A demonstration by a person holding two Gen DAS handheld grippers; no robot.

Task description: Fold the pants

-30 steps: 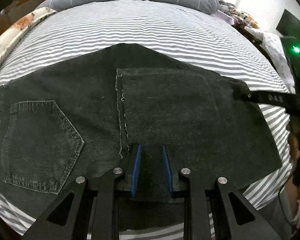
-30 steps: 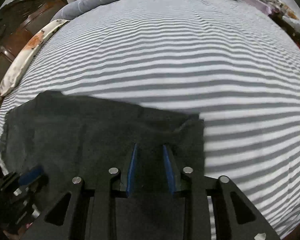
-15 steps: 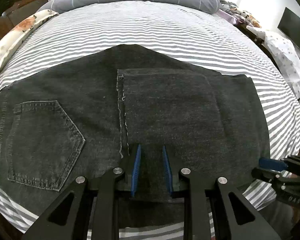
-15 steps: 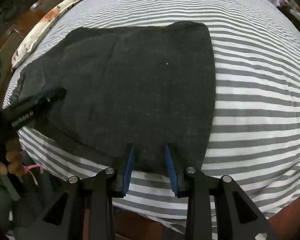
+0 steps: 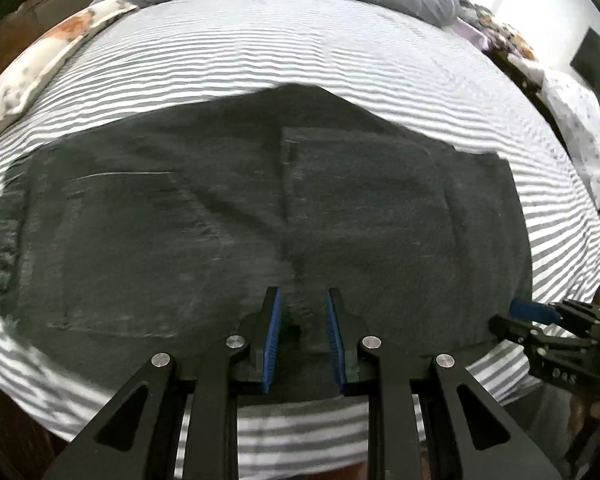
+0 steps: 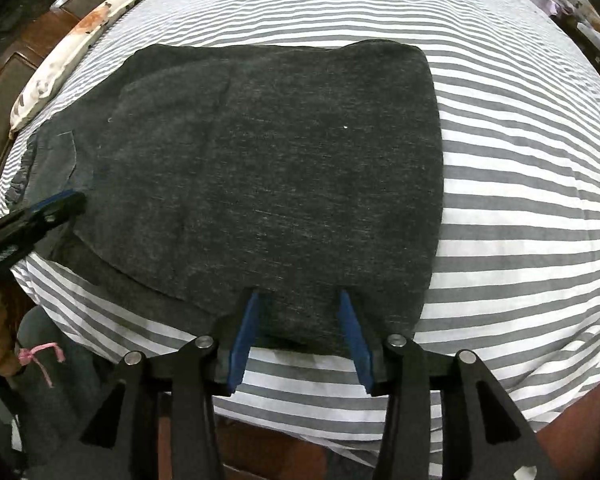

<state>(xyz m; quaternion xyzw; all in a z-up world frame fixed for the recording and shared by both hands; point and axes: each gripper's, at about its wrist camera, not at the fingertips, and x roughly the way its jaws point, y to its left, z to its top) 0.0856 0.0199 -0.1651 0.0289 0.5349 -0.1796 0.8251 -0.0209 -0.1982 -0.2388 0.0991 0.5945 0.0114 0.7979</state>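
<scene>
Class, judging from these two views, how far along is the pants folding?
Done: the pants lie on the striped bed with the legs folded over the seat. In hand: the right gripper is opening over the near edge; the left gripper pinches that edge. Left: probably releasing, then perhaps another fold.
</scene>
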